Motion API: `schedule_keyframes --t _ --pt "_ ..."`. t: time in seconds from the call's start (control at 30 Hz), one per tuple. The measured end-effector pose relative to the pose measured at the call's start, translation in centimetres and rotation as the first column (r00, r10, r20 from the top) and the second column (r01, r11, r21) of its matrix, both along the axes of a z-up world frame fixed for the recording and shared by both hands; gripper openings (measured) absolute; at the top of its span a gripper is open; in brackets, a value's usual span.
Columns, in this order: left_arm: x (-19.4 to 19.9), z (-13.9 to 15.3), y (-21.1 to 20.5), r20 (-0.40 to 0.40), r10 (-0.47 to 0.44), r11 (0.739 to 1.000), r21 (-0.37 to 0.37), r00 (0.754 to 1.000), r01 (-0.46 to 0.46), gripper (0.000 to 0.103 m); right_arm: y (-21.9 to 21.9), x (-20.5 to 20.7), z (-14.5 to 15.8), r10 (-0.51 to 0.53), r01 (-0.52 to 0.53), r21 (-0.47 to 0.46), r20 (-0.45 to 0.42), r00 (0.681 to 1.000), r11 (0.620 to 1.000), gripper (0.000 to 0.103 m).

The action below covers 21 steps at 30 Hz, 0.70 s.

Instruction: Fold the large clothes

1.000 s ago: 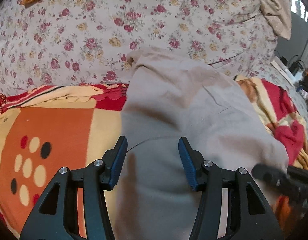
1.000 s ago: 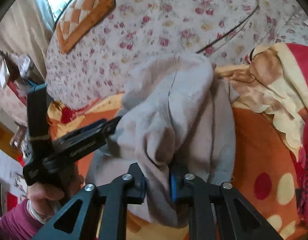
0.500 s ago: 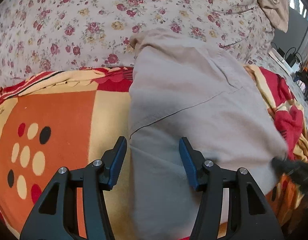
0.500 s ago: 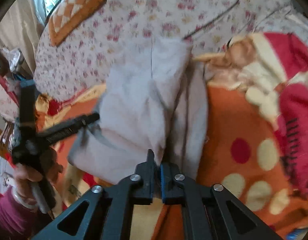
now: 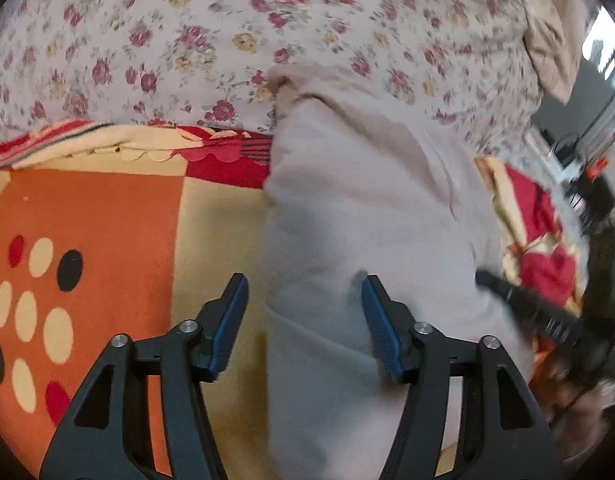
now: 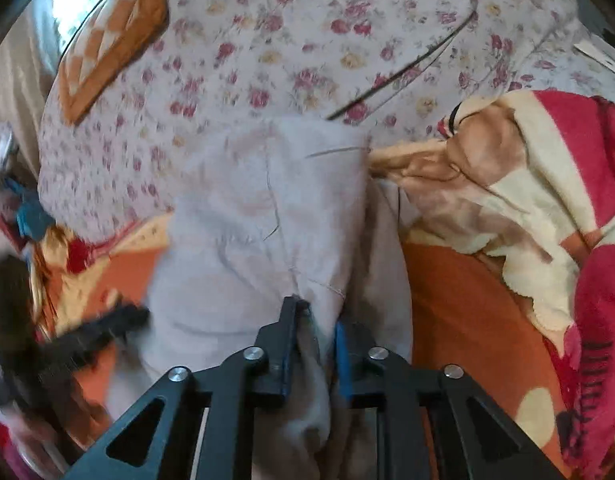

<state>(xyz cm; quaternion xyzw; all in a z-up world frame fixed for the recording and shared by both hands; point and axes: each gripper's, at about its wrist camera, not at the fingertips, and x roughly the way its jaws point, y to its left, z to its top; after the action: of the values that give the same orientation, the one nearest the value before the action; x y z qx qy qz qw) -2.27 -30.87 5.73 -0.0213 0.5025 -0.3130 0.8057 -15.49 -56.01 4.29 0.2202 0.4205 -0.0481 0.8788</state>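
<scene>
Trousers [image 5: 363, 216], beige, lie folded on an orange blanket [image 5: 99, 216] on the bed, their far end on a floral sheet [image 5: 227, 32]. The left gripper [image 5: 305, 316] has just been opening; its fingers stand apart over the cloth edge. The right gripper [image 6: 315, 332] has just been opening slightly, with a cloth fold between its fingers.

A large pale beige-grey garment [image 5: 367, 216] is laid lengthwise on a bed, folded into a long, thick band. Stitched seams and what may be a pocket edge are seen on its upper layer [image 6: 259, 216]. Its far end is rested against a floral cover, while its nearer part is spread over an orange, cream and red blanket. A bunched fold of the cloth at the near end is raised off the blanket.
</scene>
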Motion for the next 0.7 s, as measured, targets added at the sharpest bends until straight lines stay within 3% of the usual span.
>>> schedule_keyframes --t 0.13,0.17,0.2,0.23,0.27,0.4,0.53,0.6,0.7 --pt "2.6 -1.7 1.2 -0.107 0.025 0.995 -0.092 0.994 -0.035 0.070 -1.5 -1.4 0.5 -0.061 0.060 0.029 0.028 0.998 0.998 0.014" --pt "2.8 -2.1 1.1 -0.130 0.008 0.993 -0.116 0.992 -0.023 0.071 -2.0 -1.9 0.9 -0.076 0.075 0.035 0.052 0.996 0.997 0.023" --pt "2.9 -2.2 0.9 -0.137 -0.014 0.991 -0.135 0.990 -0.005 0.072 -2.5 -2.1 1.1 -0.086 0.083 0.039 0.066 0.994 0.996 0.034" --pt "2.8 -2.3 0.6 -0.132 -0.027 0.990 -0.141 0.991 0.008 0.072 -2.9 -2.4 1.1 -0.100 0.098 0.036 0.078 0.992 0.995 0.068" --pt "2.7 -2.4 0.1 -0.123 -0.045 0.989 -0.144 0.991 0.027 0.073 -3.3 -2.5 1.1 -0.109 0.105 0.045 0.101 0.989 0.994 0.088" --pt "2.6 -3.3 -1.3 -0.169 -0.079 0.983 -0.175 0.982 0.049 0.084 -4.1 -1.0 -0.4 -0.070 0.057 0.163 0.075 0.995 0.985 0.088" --pt "2.8 -3.7 -2.1 -0.202 -0.104 0.983 -0.170 0.974 0.069 0.085 -3.9 0.9 -1.6 -0.029 0.005 0.270 0.087 0.996 0.963 0.086" --pt "2.5 -3.1 -2.6 -0.186 -0.127 0.984 -0.146 0.974 0.100 0.066 -3.4 1.7 -1.8 -0.003 -0.029 0.320 0.101 0.995 0.947 0.065" --pt "1.9 -1.6 -2.6 -0.139 -0.130 0.986 -0.126 0.982 0.113 0.036 -2.0 2.4 -0.6 0.013 -0.034 0.251 0.087 0.996 0.967 0.044"
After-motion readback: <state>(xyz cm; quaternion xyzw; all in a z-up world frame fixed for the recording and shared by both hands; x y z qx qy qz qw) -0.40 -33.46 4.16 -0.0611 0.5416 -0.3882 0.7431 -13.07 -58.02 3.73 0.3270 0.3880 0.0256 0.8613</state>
